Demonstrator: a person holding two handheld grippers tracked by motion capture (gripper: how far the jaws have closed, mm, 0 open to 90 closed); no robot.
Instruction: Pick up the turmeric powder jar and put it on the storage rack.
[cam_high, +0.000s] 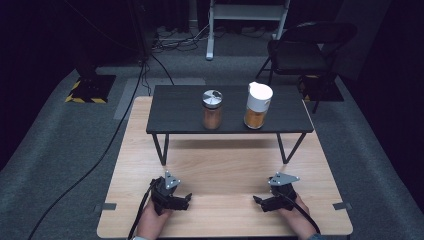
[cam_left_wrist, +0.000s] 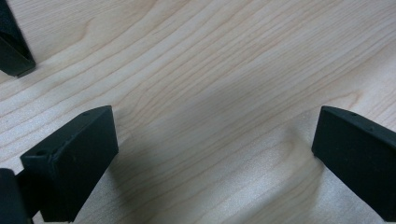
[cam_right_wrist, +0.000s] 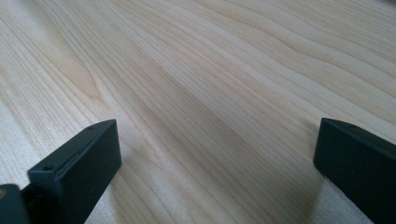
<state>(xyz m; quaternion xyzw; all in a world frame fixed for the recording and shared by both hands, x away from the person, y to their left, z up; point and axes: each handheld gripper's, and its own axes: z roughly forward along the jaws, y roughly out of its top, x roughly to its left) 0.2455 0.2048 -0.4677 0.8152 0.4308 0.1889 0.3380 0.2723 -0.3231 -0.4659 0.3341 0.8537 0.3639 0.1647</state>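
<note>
Jaws wide apart on both sides: the left gripper (cam_high: 184, 200) rests low on the wooden table (cam_high: 225, 165) near its front edge, held in the person's left hand (cam_high: 152, 220), and the right gripper (cam_high: 260, 201) sits level with it, well apart to the right, held in the right hand (cam_high: 297, 217). The two point inward toward each other, with bare wood between them. In the left gripper view its two black jaws stand far apart over pale wood grain with nothing between them, and a dark tip of the other gripper (cam_left_wrist: 14, 46) shows at the top left corner. The right gripper view shows the same: jaws spread, only table surface between. Farther back, a small dark shelf (cam_high: 230, 117) on thin black legs stands on the table. On it stand two jars: a glass spice jar (cam_high: 212, 110) with a metal lid, filled with brown powder, and just to its right a taller jar (cam_high: 258, 106) with a white lid, holding orange-brown contents. The jars are apart from each other, both upright, and well away from both grippers.
</note>
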